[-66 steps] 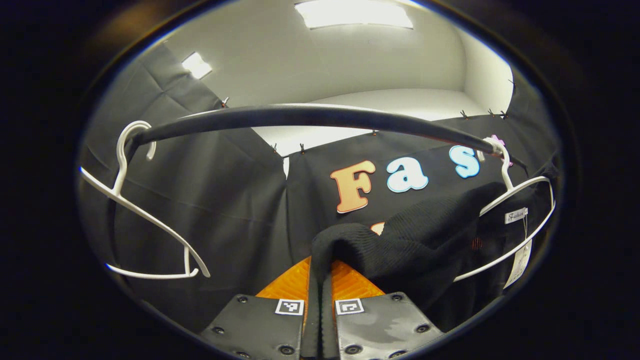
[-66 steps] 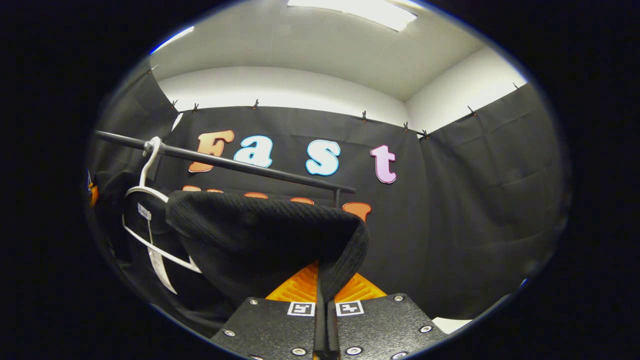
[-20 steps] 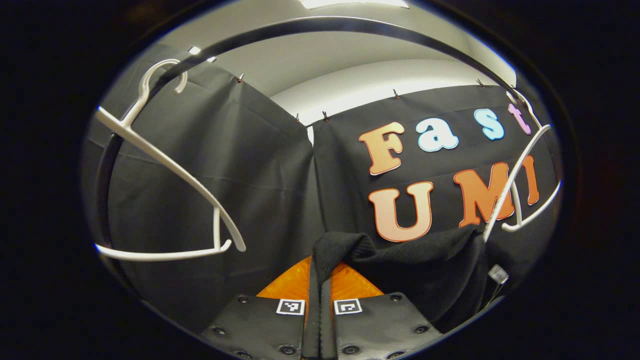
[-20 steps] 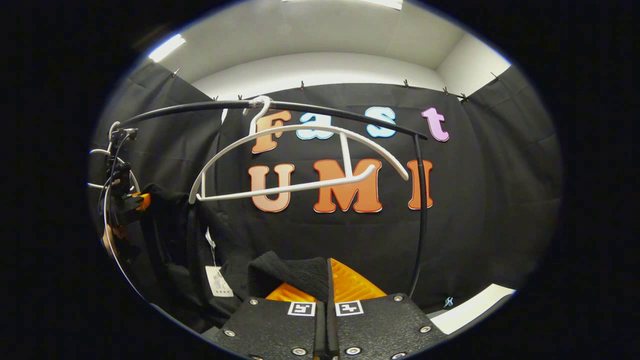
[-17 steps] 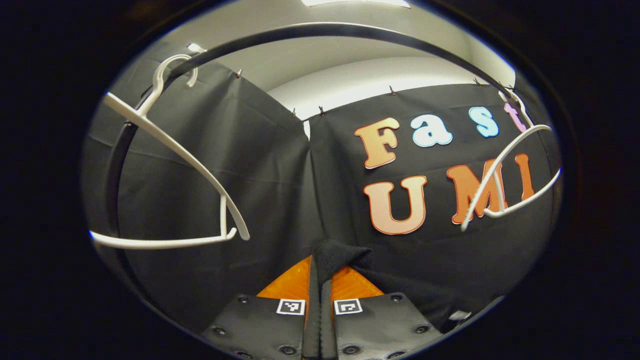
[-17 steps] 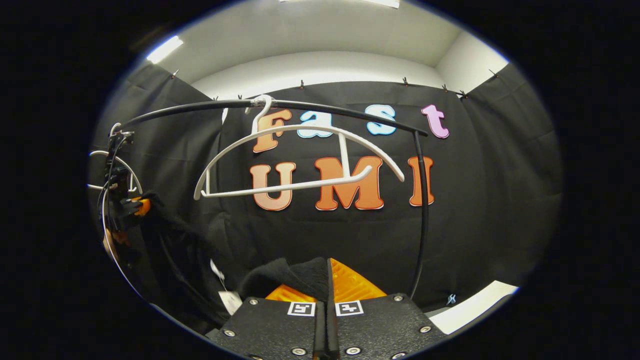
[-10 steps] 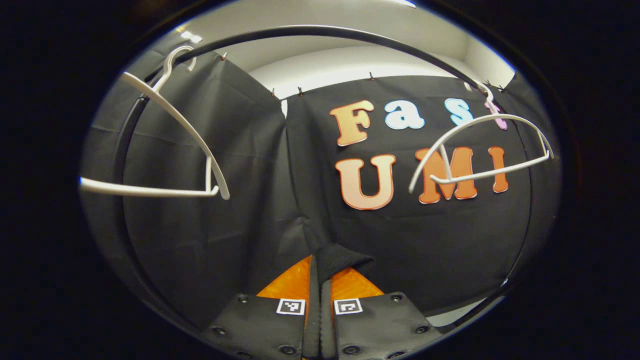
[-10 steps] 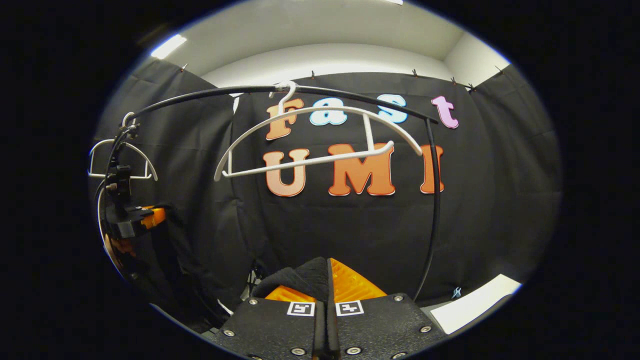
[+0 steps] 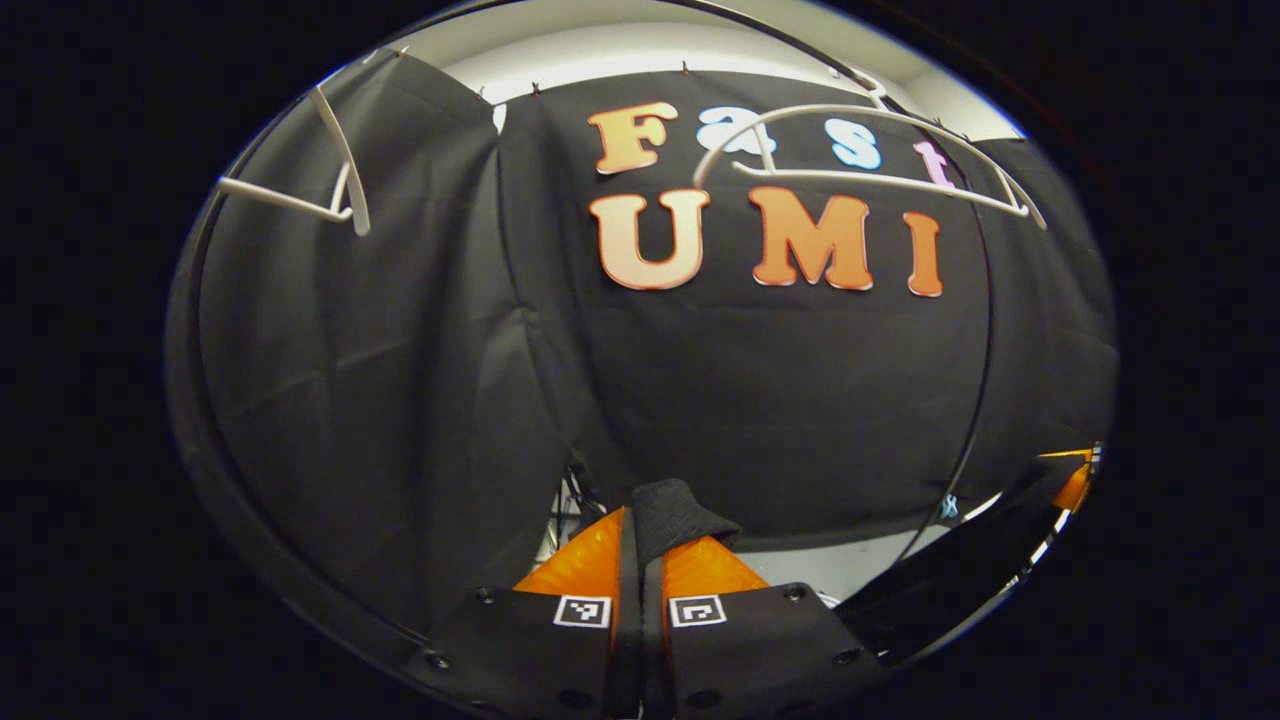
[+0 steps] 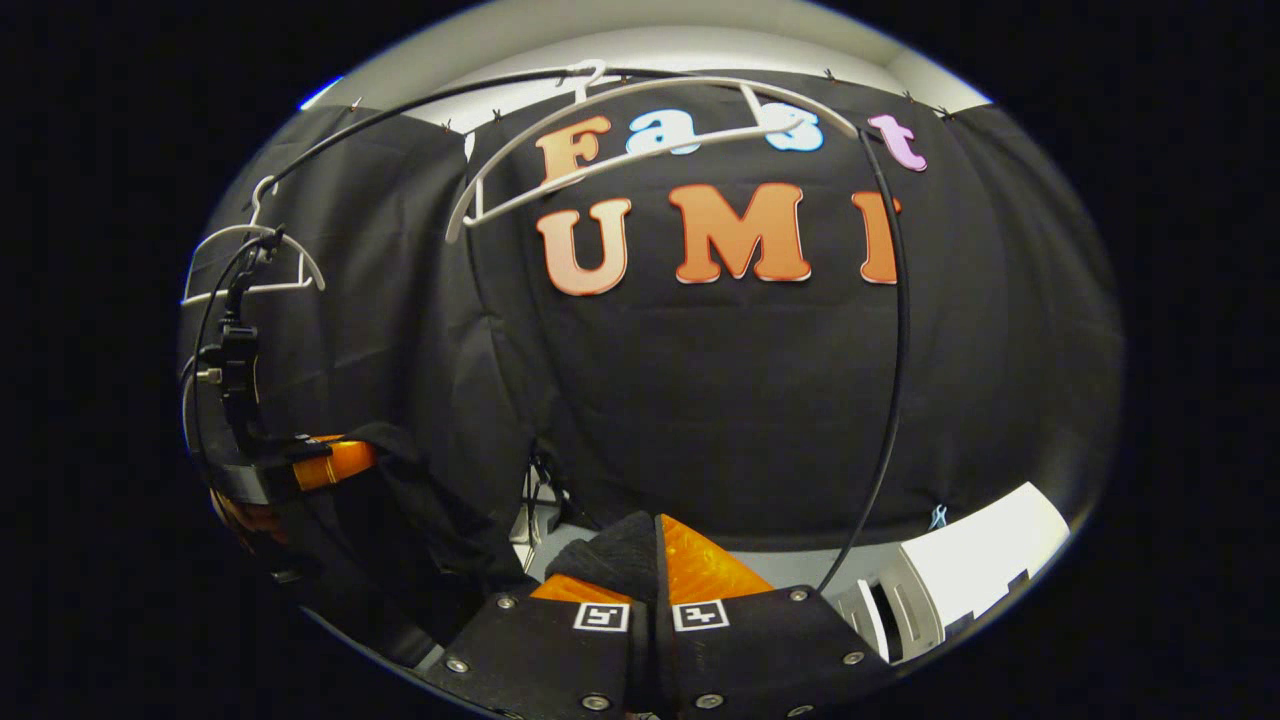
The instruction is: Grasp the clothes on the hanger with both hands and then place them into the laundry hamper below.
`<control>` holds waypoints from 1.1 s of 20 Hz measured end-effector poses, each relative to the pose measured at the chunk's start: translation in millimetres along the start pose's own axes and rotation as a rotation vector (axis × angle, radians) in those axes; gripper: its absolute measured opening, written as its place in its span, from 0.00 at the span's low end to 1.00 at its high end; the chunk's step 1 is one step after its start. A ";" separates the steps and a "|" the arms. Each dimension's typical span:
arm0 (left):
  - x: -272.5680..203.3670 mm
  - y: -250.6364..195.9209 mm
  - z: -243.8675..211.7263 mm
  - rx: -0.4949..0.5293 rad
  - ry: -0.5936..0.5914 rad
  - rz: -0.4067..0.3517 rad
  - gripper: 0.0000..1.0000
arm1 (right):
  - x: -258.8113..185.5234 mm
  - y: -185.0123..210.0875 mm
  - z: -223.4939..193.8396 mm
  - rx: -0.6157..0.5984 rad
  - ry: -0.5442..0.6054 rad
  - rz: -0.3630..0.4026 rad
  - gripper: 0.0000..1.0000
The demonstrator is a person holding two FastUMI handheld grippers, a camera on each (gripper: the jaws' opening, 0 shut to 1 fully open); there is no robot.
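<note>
So we've got the black garment (image 9: 672,505) pinched in both grippers: the left gripper (image 9: 640,570) has its fingers pressed together on a fold at the bottom centre of the left gripper view, and the right gripper (image 10: 655,575) clamps another bit of the garment at the bottom centre of the right gripper view. Holding two spots probably keeps the cloth spread so it drops neatly. The hanger (image 10: 640,130) it came off hangs bare on the rail (image 10: 895,330) at the top of the frame. Compared with half a second ago, both hangers and the rail sit much higher in both views, so we've lowered our hands. A white thing at the lower right might be the hamper (image 10: 950,570), can't tell for sure.
</note>
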State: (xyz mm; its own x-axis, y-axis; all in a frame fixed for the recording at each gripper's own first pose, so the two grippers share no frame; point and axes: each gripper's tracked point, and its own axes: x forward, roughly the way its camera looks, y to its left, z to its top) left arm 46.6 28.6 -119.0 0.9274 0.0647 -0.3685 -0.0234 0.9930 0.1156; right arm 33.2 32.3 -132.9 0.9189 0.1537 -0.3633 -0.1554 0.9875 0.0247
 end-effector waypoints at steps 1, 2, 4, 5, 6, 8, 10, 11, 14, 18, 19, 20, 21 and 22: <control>-2.3 -4.0 -10.7 0.009 0.023 -0.012 0.07 | 3.7 2.8 -13.4 0.002 0.028 0.007 0.02; -2.5 -6.4 -19.1 0.018 0.041 -0.020 0.07 | 6.3 6.8 -26.4 0.007 0.054 0.014 0.02; 3.2 -8.7 -41.2 0.032 0.084 -0.021 0.07 | 14.2 12.2 -51.0 0.018 0.110 0.020 0.02; 8.1 -7.5 -53.6 0.037 0.119 -0.020 0.07 | 18.1 13.7 -62.2 0.021 0.137 0.022 0.02; 11.4 -6.6 -67.7 0.035 0.156 -0.020 0.07 | 19.6 13.4 -74.5 0.022 0.169 0.022 0.02; 16.1 -4.7 -90.8 0.040 0.224 -0.018 0.07 | 19.9 9.6 -102.5 0.026 0.238 0.020 0.02; 19.7 -0.2 -116.5 0.043 0.294 -0.016 0.08 | 21.9 9.6 -129.1 0.028 0.310 0.015 0.04; 21.0 3.3 -128.9 0.038 0.329 -0.009 0.08 | 22.2 9.6 -140.9 0.029 0.343 0.011 0.04; 20.9 11.5 -150.9 0.018 0.386 0.000 0.08 | 22.6 10.2 -164.6 0.041 0.407 0.009 0.04; 20.9 17.1 -169.0 0.019 0.440 0.006 0.07 | 23.7 10.2 -173.5 0.066 0.434 -0.003 0.07; 22.6 17.3 -172.7 0.014 0.452 0.010 0.08 | 25.2 11.8 -171.6 0.075 0.434 0.002 0.07; 24.8 18.4 -174.7 0.007 0.460 0.008 0.10 | 26.9 12.9 -170.7 0.083 0.435 0.008 0.00; 20.9 19.2 -178.1 0.007 0.476 0.013 0.18 | 26.9 14.8 -170.1 0.087 0.442 0.021 0.11; 18.7 21.5 -180.0 0.013 0.487 0.025 0.22 | 28.7 17.0 -169.1 0.095 0.431 0.027 0.17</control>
State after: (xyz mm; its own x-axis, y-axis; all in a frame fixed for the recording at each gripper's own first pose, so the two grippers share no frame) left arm -3.8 68.9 -289.5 0.6440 0.1300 -0.7539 -0.0357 0.9895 0.1401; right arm -4.5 47.8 -300.5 0.6766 0.1708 -0.7162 -0.1246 0.9852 0.1173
